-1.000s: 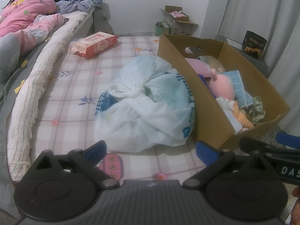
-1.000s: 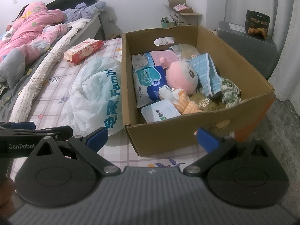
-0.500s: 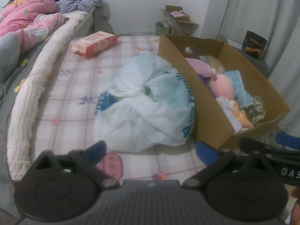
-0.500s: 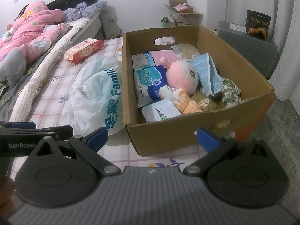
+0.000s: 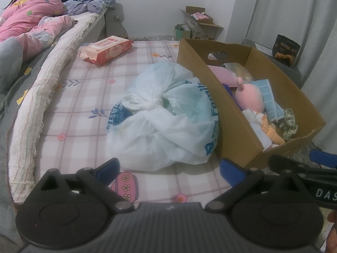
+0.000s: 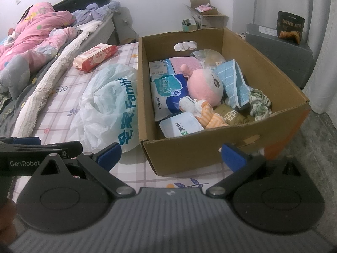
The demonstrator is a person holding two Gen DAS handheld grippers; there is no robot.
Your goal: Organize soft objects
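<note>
Bag (image 5: 166, 118) ahead of left claw (image 5: 170, 169), touching box (image 5: 233, 124).

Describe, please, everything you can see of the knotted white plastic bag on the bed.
The knotted white plastic bag is thin, translucent and crinkled, printed with blue lettering. Its handles are tied in a knot on top, and it bulges with greenish contents. It lies on the checked bedsheet, pressed against the brown cardboard box's side. Neither gripper touches it.
</note>
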